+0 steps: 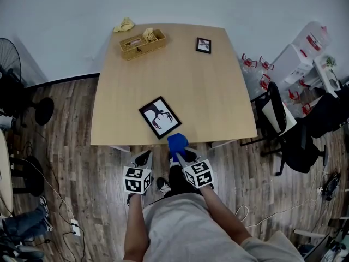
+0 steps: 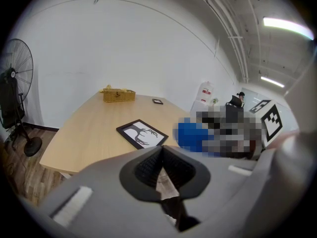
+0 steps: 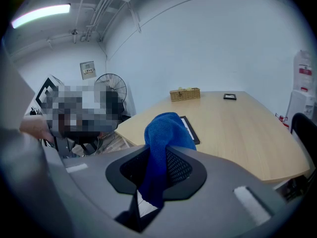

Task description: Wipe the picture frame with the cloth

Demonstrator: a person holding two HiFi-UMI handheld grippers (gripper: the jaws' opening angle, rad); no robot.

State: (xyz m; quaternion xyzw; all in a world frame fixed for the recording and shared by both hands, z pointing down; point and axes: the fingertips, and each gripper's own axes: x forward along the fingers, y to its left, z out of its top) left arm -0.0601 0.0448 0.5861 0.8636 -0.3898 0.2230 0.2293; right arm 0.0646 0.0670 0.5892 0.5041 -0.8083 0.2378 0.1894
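Note:
A black picture frame (image 1: 160, 117) with a dark tree print lies flat near the table's front edge; it also shows in the left gripper view (image 2: 141, 133). The blue cloth (image 1: 177, 142) hangs bunched from my right gripper (image 1: 180, 150), which is shut on it just off the front edge, to the right of the frame. In the right gripper view the cloth (image 3: 162, 148) covers most of the frame (image 3: 190, 130). My left gripper (image 1: 144, 158) is held below the table edge, its jaws closed together with nothing between them (image 2: 161, 168).
On the light wooden table (image 1: 218, 102), a wicker basket (image 1: 142, 43) stands at the back left and a small black frame (image 1: 203, 45) at the back right. A yellow cloth (image 1: 124, 25) lies by the basket. Chairs (image 1: 289, 130) and clutter stand right, a fan (image 1: 11, 64) left.

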